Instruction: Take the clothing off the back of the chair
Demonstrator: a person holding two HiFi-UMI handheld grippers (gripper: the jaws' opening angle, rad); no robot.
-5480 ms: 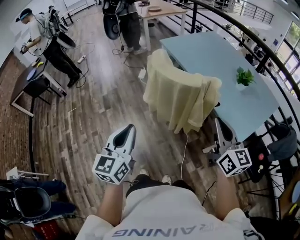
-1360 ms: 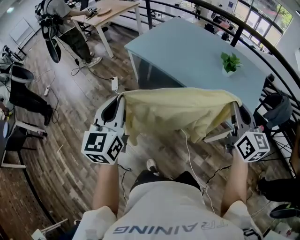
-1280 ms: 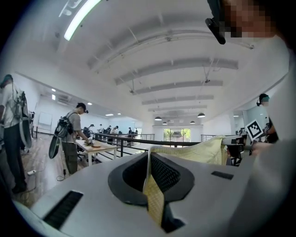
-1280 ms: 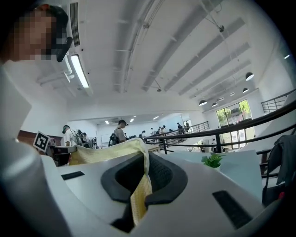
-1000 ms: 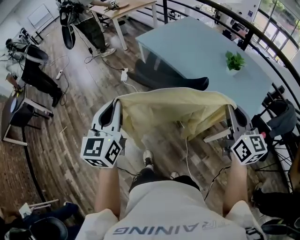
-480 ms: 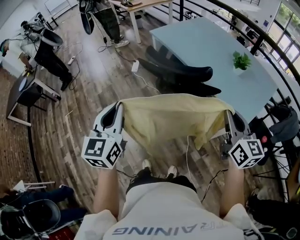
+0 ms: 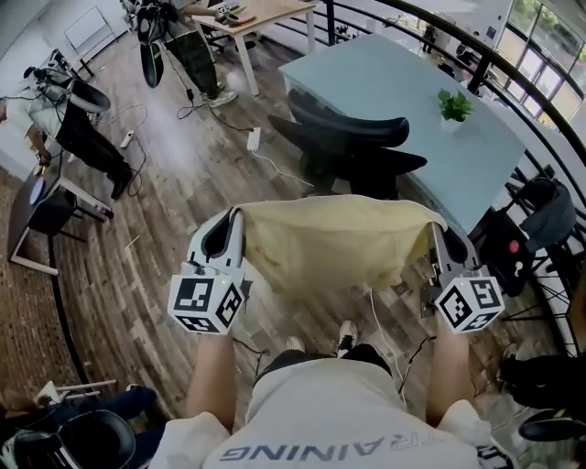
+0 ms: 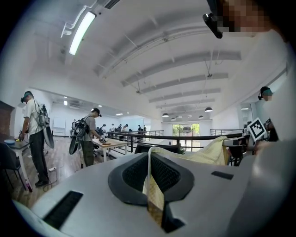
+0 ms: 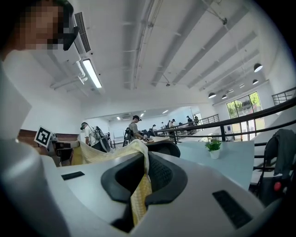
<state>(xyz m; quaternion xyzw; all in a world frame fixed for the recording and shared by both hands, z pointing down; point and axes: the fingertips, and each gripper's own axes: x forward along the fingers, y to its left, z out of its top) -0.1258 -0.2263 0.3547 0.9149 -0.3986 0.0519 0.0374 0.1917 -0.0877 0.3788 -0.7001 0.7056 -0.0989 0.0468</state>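
A pale yellow garment (image 7: 334,240) hangs spread between my two grippers, clear of the black chair (image 7: 352,142) beyond it. My left gripper (image 7: 236,212) is shut on the garment's left corner, and in the left gripper view the yellow cloth (image 8: 152,194) runs pinched between the closed jaws. My right gripper (image 7: 435,227) is shut on the right corner; in the right gripper view the cloth (image 9: 138,196) is clamped the same way. The chair's bare backrest (image 7: 343,128) faces me in front of the light blue table (image 7: 403,78).
A small potted plant (image 7: 455,108) stands on the table. A railing (image 7: 513,69) curves behind it. A dark chair with a red item (image 7: 513,247) is at the right. People with gear stand at the far left (image 7: 64,128) and by a wooden desk (image 7: 247,14). Cables lie on the wood floor (image 7: 165,211).
Both grippers pulled back toward me with the garment stretched between them. The cloth came off the chair's back, and the black chair now stands bare beyond it.
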